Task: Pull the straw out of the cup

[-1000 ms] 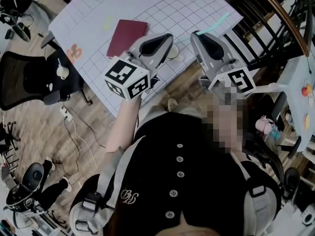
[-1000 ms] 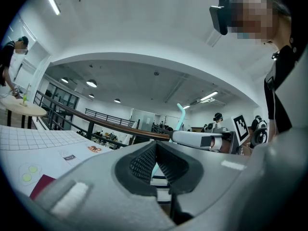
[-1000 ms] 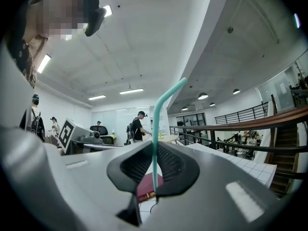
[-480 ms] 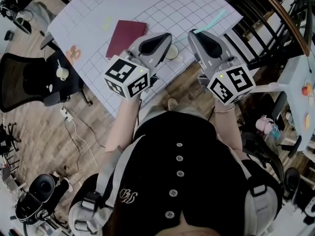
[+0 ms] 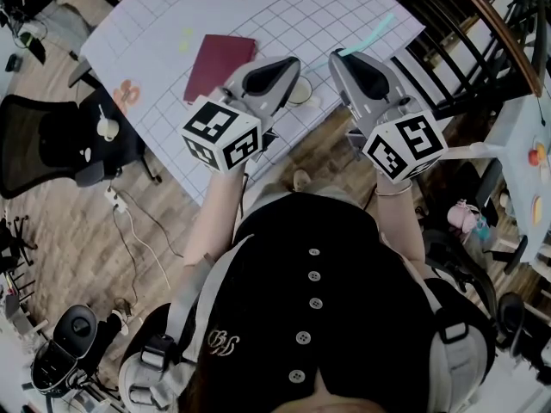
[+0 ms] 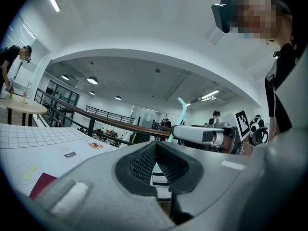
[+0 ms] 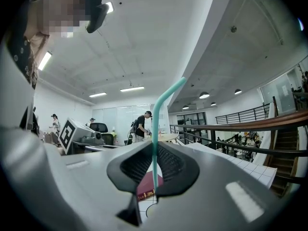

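My right gripper (image 7: pixel 155 150) is shut on a teal bendy straw (image 7: pixel 155 129) that stands up between its pads, bent tip to the right. In the head view this gripper (image 5: pixel 337 57) hovers over the table's near edge, and the straw (image 5: pixel 374 34) slants away from it. The straw's lower end is hidden. A pale round cup (image 5: pixel 303 93) sits on the table, partly under my left gripper (image 5: pixel 293 63). In the left gripper view those jaws (image 6: pixel 155 150) meet at the tips with nothing seen between them. The right gripper (image 6: pixel 202 134) and straw (image 6: pixel 182 110) show beyond.
A maroon book (image 5: pixel 222 63) lies on the white gridded table (image 5: pixel 172 24) left of the grippers. A black office chair (image 5: pixel 52 144) stands at the left, dark railings (image 5: pixel 465 50) at the right. Cables lie on the wooden floor (image 5: pixel 129 222).
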